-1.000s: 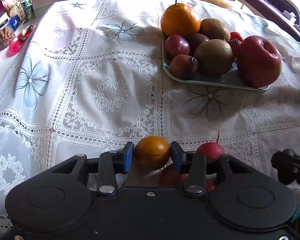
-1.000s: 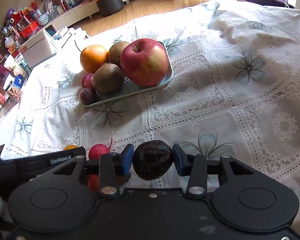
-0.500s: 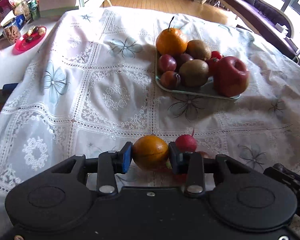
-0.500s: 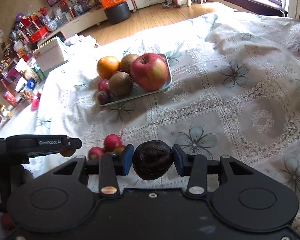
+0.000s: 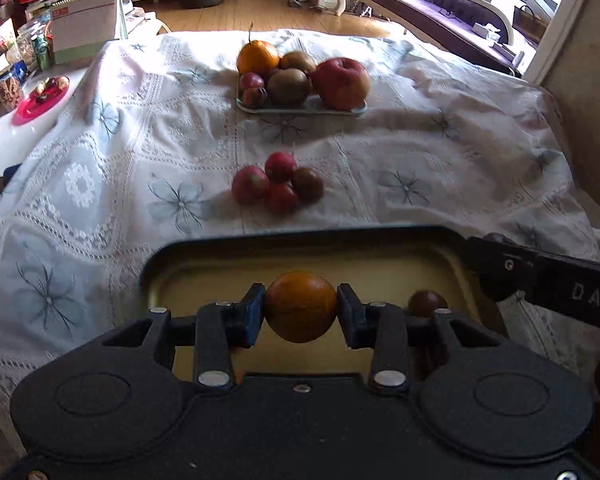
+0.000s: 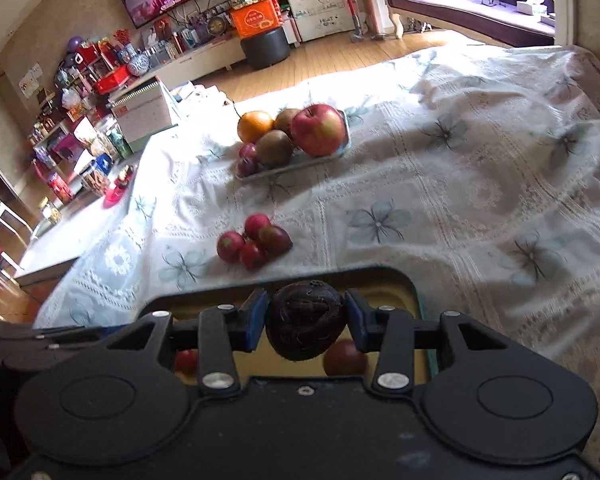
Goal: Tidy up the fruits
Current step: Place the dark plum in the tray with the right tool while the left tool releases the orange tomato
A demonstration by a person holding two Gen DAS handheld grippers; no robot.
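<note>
**Inspector:** Left wrist view first. What was recorded?

**Assistant:** The left gripper was closed on a small orange fruit, pads touching both its sides, held over the near tray. A small dark fruit already lay in that tray. Four small red fruits sat clustered on the tablecloth, with the far plate of large fruit beyond.

**Inspector:** Right wrist view?

**Assistant:** The right gripper was clamped on a dark wrinkled fruit above the same tray; a red fruit lay beneath.

**Inspector:** Recommendation for the placement?

**Assistant:** In my judgement, each fruit should be lowered close to the tray floor before release, onto bare floor away from fruit already there, since round fruit rolls. The grippers sat near each other, so releasing one at a time looked safer.
</note>
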